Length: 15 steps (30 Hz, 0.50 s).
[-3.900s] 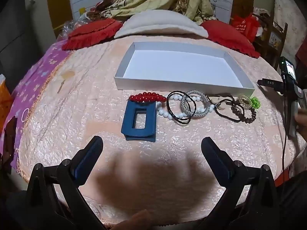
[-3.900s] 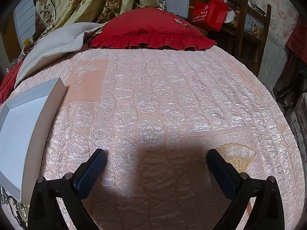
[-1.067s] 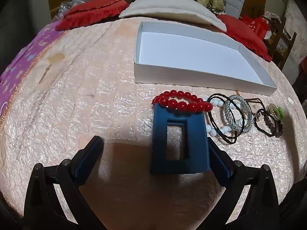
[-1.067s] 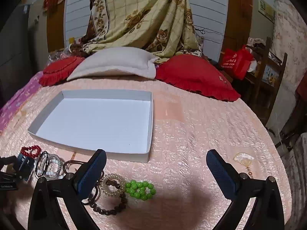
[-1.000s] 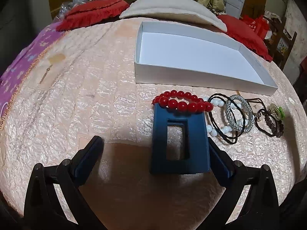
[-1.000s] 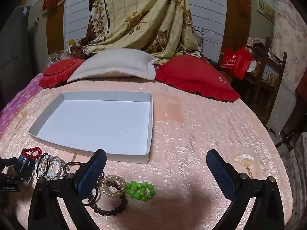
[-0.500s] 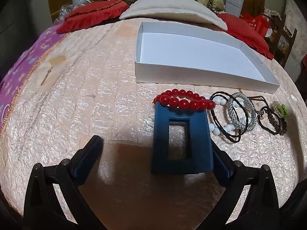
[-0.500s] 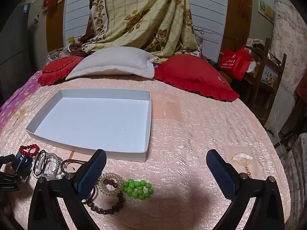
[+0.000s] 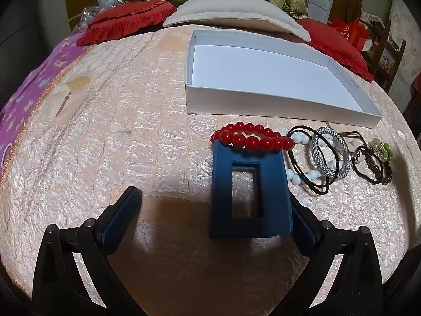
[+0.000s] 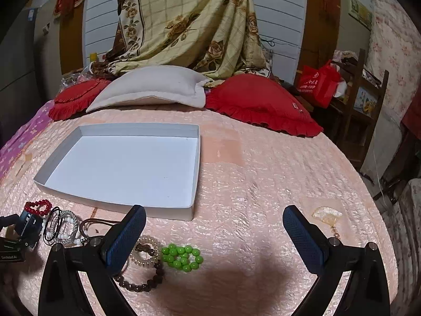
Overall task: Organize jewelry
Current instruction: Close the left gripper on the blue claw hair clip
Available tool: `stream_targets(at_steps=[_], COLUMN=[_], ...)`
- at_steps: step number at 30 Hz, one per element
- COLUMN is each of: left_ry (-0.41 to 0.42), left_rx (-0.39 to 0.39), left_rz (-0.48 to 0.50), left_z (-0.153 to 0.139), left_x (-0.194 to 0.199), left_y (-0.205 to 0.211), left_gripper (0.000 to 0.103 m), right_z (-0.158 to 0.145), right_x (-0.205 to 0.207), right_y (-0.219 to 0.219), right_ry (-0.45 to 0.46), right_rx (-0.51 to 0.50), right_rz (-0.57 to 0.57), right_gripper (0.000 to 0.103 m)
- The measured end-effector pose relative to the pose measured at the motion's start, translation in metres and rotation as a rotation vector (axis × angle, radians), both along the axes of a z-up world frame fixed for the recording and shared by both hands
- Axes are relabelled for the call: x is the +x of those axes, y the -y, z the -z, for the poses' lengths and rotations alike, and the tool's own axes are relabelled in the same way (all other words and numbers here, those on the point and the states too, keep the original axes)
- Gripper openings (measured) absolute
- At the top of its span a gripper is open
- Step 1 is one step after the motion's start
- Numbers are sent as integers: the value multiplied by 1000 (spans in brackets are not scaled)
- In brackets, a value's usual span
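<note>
A blue rectangular frame (image 9: 250, 192) lies on the pink quilt between my left gripper's (image 9: 213, 197) open fingers, close to the right finger (image 9: 302, 223). A red bead bracelet (image 9: 252, 138) rests on its far end. To the right lie a white bead bracelet (image 9: 297, 176), black cords, a silver bangle (image 9: 329, 152) and a brown bead bracelet (image 9: 373, 163). My right gripper (image 10: 214, 226) is open and holds nothing. It hovers above a green bead bracelet (image 10: 183, 258) and a brown bead bracelet (image 10: 142, 281). The white tray (image 10: 194, 168) holds nothing.
Red cushions (image 10: 263, 105) and a white pillow (image 10: 150, 87) line the bed's far end under a hanging floral cloth. A wooden chair (image 10: 365, 110) and a red bag (image 10: 321, 81) stand past the right edge. A small pale pendant (image 10: 326, 214) lies on the quilt at the right.
Since 3.9 s ago my left gripper has come forward around the blue frame, and my right gripper has swung left to face the tray. Little has moved in the last second.
</note>
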State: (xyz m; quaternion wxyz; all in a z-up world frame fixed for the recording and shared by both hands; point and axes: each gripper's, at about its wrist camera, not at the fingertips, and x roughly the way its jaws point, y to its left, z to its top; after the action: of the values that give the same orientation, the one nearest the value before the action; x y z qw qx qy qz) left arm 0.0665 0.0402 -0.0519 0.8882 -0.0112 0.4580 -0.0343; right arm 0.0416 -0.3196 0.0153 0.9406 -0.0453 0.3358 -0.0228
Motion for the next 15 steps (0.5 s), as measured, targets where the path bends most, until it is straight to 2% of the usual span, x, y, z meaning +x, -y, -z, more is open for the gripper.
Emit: stream_targets(at_steps=[6,10,11,13,15], left_ry=[14,38,34,36,40], left_rx=[-27,-65,-68,-84,-94], left_rz=[7,36,36,39,51], left_z=[-3,-9,-8,-8,-9], left_x=[-1,-3,-2,-2,-2], left_y=[-1,-2,-3,-4,-3], left_gripper=[102,89,84,81,71], right_z=[3,12,18,31,41], right_x=[-3,-8,-8,-8,-10], right_y=[4,16,22,34,39], right_ry=[-17,-69,-102,-171,-224], right_rx=[15,29,38,86,126], right_rz=[-21,-50,-52,-73,-111], right_gripper=[103,103,103,103,103])
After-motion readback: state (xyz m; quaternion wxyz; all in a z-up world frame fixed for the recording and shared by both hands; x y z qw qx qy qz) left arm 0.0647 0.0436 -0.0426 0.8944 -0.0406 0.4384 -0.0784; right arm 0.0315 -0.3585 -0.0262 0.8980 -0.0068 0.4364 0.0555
